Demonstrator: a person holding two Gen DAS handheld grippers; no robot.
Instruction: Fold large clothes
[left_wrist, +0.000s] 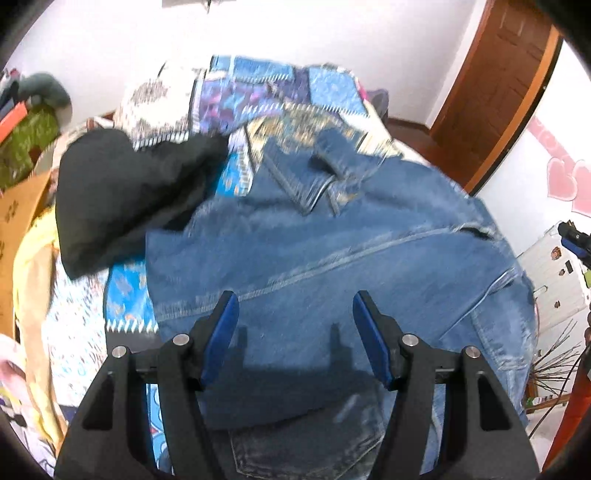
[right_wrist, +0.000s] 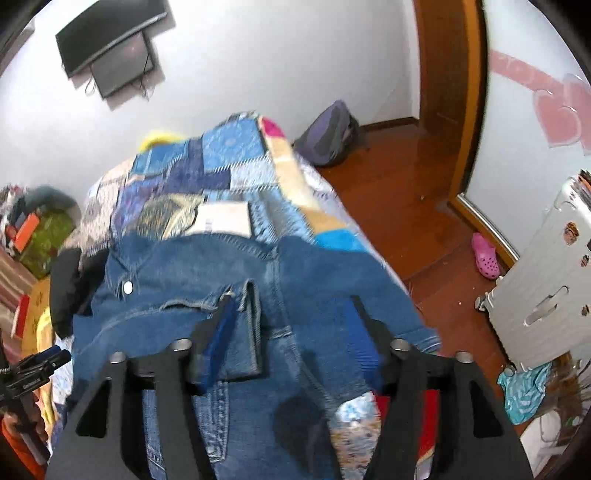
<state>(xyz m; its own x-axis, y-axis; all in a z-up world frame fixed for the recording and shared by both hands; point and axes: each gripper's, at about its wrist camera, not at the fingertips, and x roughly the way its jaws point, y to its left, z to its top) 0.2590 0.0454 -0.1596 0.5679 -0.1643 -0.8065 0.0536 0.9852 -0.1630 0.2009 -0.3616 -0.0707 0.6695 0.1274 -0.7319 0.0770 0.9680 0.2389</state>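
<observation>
A blue denim jacket (left_wrist: 332, 240) lies spread over a bed with a patchwork quilt (left_wrist: 258, 92). My left gripper (left_wrist: 295, 299) hovers just above the jacket's back panel, open, with nothing between its blue pads. In the right wrist view the same jacket (right_wrist: 166, 325) shows a collar, a snap button and a folded sleeve. My right gripper (right_wrist: 291, 299) stands open over that sleeve and grips no cloth. The left gripper (right_wrist: 37, 365) also shows at that view's left edge, and the right gripper (left_wrist: 572, 240) at the right edge of the left wrist view.
A black garment (left_wrist: 129, 192) lies on the quilt left of the jacket. A cardboard box (left_wrist: 18, 221) and clutter sit left of the bed. On the wooden floor to the right are a backpack (right_wrist: 328, 136), a pink shoe (right_wrist: 485, 258) and a white suitcase (right_wrist: 550, 288).
</observation>
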